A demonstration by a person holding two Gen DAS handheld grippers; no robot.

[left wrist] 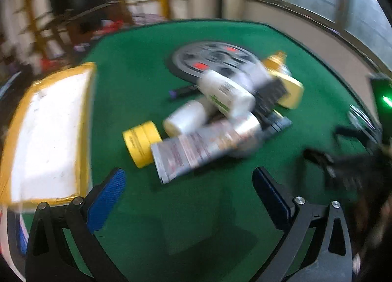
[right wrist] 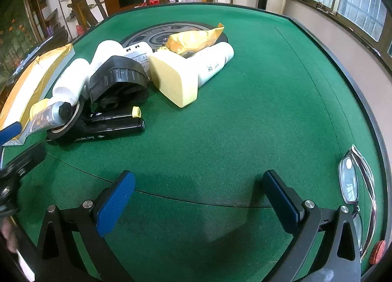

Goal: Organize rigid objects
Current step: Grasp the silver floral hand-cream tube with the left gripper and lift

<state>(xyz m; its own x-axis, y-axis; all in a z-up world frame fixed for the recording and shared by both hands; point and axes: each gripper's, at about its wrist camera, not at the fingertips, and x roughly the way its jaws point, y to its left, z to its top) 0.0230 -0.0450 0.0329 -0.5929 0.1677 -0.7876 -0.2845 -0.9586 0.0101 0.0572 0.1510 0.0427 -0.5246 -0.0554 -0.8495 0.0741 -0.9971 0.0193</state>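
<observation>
A pile of rigid objects lies mid-table on green felt. The blurred left wrist view shows a yellow tape roll (left wrist: pixel 142 143), a silver tube (left wrist: pixel 196 152), white bottles (left wrist: pixel 226 93) and a pale yellow block (left wrist: pixel 291 93). My left gripper (left wrist: pixel 188 184) stands open just short of the tube, holding nothing. In the right wrist view the pale yellow block (right wrist: pixel 175 77), a white bottle (right wrist: pixel 213 62), a black ribbed part (right wrist: pixel 118 81), black markers (right wrist: pixel 115 124) and a crinkled yellow packet (right wrist: pixel 193 39) lie ahead and to the left. My right gripper (right wrist: pixel 198 189) is open over bare felt.
A white box taped in yellow (left wrist: pixel 49 135) sits at the table's left edge. A round grey disc (right wrist: pixel 156 34) is set in the table's middle. Eyeglasses (right wrist: pixel 355 184) lie near the right rim. The other gripper (right wrist: pixel 12 174) shows at the far left. Chairs and shelves stand behind the table.
</observation>
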